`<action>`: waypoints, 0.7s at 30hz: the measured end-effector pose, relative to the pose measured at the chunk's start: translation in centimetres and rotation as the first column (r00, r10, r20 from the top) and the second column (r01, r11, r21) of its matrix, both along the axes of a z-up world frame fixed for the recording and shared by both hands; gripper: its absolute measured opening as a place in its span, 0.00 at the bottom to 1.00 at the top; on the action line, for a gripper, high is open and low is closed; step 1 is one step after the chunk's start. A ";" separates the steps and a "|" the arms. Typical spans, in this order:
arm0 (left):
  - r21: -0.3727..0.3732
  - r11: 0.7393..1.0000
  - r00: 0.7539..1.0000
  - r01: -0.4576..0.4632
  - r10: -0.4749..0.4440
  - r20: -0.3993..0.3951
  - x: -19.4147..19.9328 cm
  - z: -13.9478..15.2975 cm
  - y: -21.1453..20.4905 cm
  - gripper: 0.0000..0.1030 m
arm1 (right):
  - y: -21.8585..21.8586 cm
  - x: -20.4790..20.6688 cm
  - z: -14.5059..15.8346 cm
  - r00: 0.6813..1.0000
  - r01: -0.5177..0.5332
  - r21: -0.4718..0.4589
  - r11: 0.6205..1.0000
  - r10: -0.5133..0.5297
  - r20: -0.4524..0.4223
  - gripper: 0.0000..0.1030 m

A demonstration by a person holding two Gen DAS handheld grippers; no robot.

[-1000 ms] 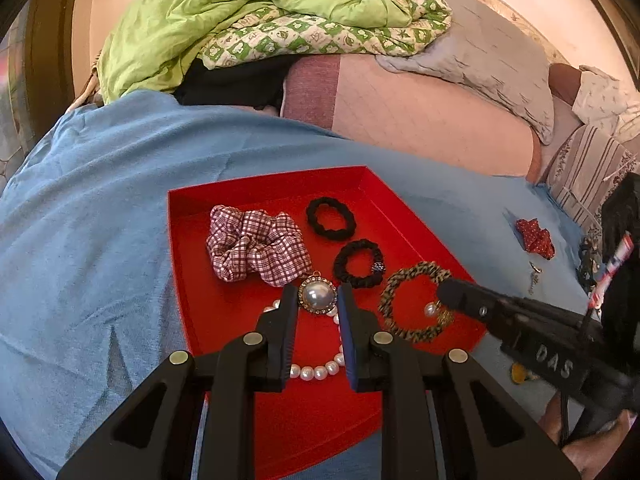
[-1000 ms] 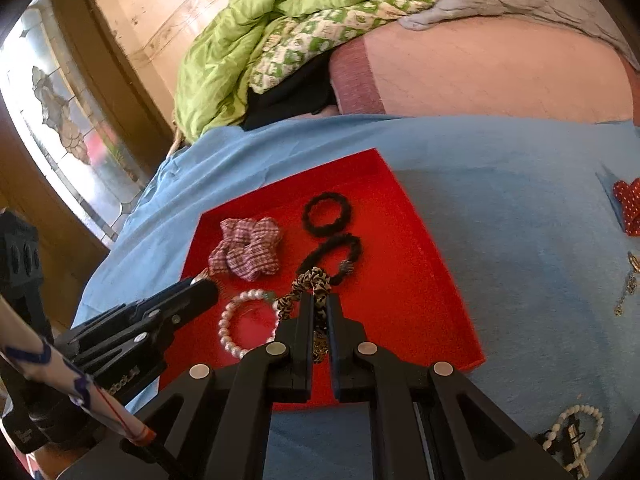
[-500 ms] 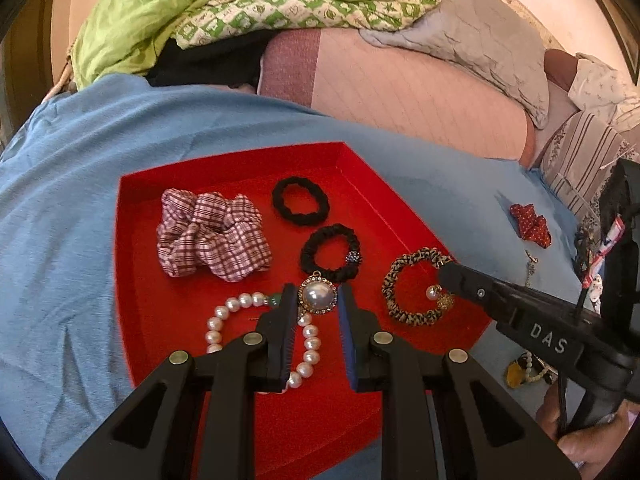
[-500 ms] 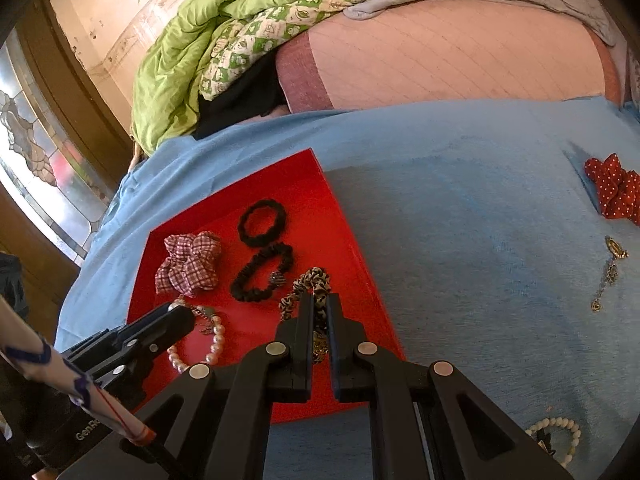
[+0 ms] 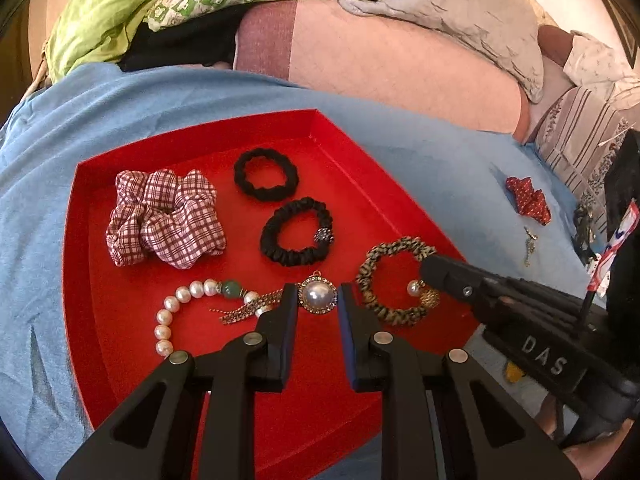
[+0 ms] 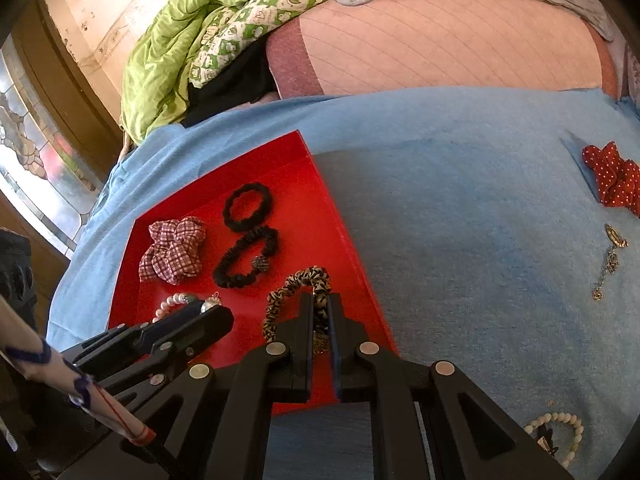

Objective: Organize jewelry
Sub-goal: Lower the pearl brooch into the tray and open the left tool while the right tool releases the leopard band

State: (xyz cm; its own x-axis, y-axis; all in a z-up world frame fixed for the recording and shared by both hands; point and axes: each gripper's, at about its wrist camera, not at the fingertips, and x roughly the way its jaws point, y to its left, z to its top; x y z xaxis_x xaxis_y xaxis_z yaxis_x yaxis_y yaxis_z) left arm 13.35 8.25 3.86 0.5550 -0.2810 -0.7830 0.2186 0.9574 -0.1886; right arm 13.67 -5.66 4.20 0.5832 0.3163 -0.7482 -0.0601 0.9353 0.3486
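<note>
The pearl pendant (image 5: 318, 295) is sitting between the left gripper (image 5: 318, 300) fingers, clamped, over the red tray (image 5: 92, 312). To its right, the leopard-print scrunchie (image 6: 296, 292) is lying in the tray with the right gripper (image 6: 320, 312) closed on it.

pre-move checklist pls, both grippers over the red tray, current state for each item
1. Right gripper shut on leopard scrunchie: ok, the fabric is pinched between its fingers.
2. Scrunchie inside red tray, so a release lands in it: ok.
3. Left gripper holds the pearl pendant: cannot tell, the jaws flank it with gaps showing on both sides.
4. Pendant chain clear of pearl bracelet: not ok, the chain lies against the beads.
5. Grippers apart from each other: ok, a gap shows between them in both views.
6. All jewelry in tray: not ok, red dotted scrunchie, gold chain and bead bracelet lie on the blue cloth.
</note>
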 end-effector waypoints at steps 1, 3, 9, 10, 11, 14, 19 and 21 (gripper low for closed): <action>0.002 1.000 1.000 0.001 -0.001 -0.003 0.0 -0.1 0.0 0.19 | -0.1 0.0 0.0 1.000 0.001 0.002 1.000 -0.001 -0.001 0.09; 0.012 1.000 1.000 0.004 -0.004 -0.006 -0.1 -0.2 0.0 0.19 | -0.1 0.0 0.0 1.000 0.001 0.003 1.000 0.000 -0.003 0.09; 0.028 1.000 1.000 0.003 -0.002 -0.012 -0.3 -0.4 0.1 0.19 | -0.2 0.0 -0.2 1.000 0.003 0.008 1.000 -0.003 -0.011 0.09; 0.031 1.000 1.000 0.004 -0.003 -0.012 -0.3 -0.4 0.1 0.19 | -0.3 0.0 -0.1 1.000 0.004 0.009 1.000 -0.004 -0.012 0.09; 0.035 0.999 1.000 0.005 -0.005 -0.011 -0.4 -0.4 0.1 0.19 | -0.3 0.0 -0.1 1.000 0.006 0.009 1.000 -0.006 -0.012 0.09; 0.041 0.999 1.000 0.006 -0.006 -0.011 -0.5 -0.4 0.1 0.19 | -0.4 0.1 -0.1 1.000 0.009 0.013 1.000 -0.009 -0.015 0.09; 0.043 0.999 1.000 0.001 -0.001 -0.014 -0.6 -0.4 0.4 0.19 | -0.6 0.2 -0.2 1.000 0.008 0.017 1.000 -0.007 -0.022 0.09; 0.045 0.999 1.000 0.001 0.000 -0.015 -0.6 -0.4 0.5 0.19 | -0.7 0.2 -0.2 1.000 0.007 0.022 1.000 -0.006 -0.026 0.09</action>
